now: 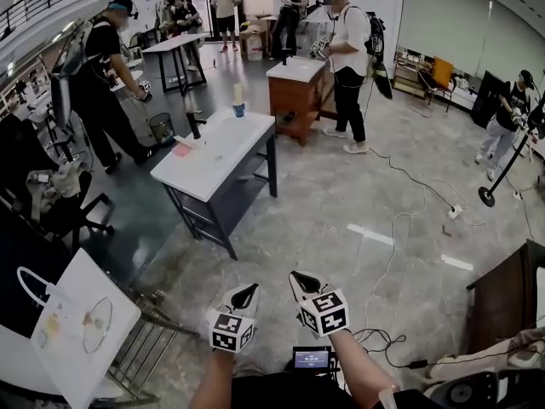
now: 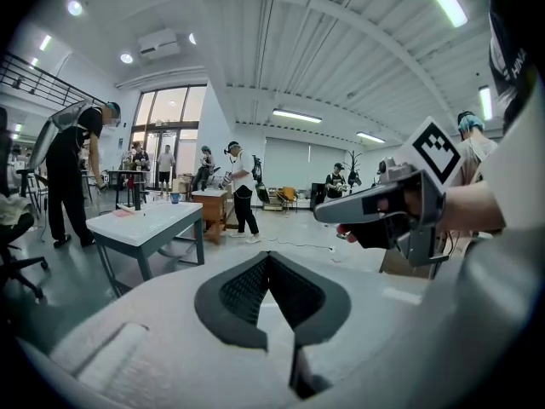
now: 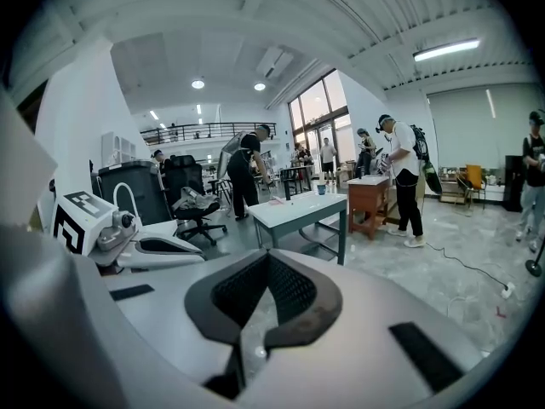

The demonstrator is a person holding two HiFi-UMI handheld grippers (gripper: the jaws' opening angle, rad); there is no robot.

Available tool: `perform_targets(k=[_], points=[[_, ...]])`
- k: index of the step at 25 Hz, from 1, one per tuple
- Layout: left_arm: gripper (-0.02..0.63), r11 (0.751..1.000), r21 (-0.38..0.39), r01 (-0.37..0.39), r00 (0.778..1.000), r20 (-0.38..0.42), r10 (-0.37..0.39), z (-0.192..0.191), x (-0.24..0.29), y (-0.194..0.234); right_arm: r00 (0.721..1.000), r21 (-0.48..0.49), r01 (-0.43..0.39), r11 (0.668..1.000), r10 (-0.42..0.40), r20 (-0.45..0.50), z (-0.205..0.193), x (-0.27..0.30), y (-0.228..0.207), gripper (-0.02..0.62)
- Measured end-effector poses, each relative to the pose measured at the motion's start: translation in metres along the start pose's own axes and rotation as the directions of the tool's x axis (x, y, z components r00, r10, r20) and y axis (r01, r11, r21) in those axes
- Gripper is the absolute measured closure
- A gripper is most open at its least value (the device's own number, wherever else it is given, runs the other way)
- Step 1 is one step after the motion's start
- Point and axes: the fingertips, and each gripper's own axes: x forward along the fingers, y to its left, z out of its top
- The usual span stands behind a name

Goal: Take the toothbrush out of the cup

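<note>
The left gripper (image 1: 245, 296) and right gripper (image 1: 304, 283) are pressed together and empty, well apart from the white-topped table (image 1: 217, 153), where what appears to be a pale toothbrush (image 1: 238, 92) is stood in the small blue cup (image 1: 238, 109).

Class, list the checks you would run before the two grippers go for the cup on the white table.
1. Small blue cup upright on the white-topped table: ok.
2. Pale toothbrush standing up out of the cup: ok.
3. Left gripper empty: ok.
4. Right gripper empty: ok.
5. Jaws apart for grasping: not ok, both pairs together.
6. Cup within reach: not ok, table stands far ahead.
</note>
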Motion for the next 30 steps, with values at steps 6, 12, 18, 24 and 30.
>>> perform_targets(k=[6,12,18,24,30], points=[[0.597,1.000,-0.007,0.002,1.000,-0.023,-0.002,-0.006,0.016,0.006,1.000,0.031,0.004,1.000,-0.004,-0.017,-0.007,0.011,-0.017,0.586],[0.597,1.000,-0.013,0.027,0.999,-0.035,-0.028,-0.007,0.047,0.030,0.999,0.045,0.019,0.999,-0.017,-0.037,-0.008,0.043,-0.034,0.586],[0.597,0.998,-0.026,0.058,0.998,-0.032,-0.059,0.008,0.099,0.083,0.997,0.055,0.057,0.997,-0.054,-0.046,0.017,0.098,-0.066,0.586],[0.597,0.994,-0.016,0.112,0.993,-0.024,-0.112,0.031,0.145,0.130,0.995,0.128,0.088,0.988,-0.081,-0.058,0.043,0.153,-0.092,0.586],[0.597,0.990,-0.022,0.142,0.989,-0.032,-0.142,0.042,0.177,0.173,0.991,0.141,0.124,0.982,-0.117,-0.061,0.063,0.193,-0.109,0.586]])
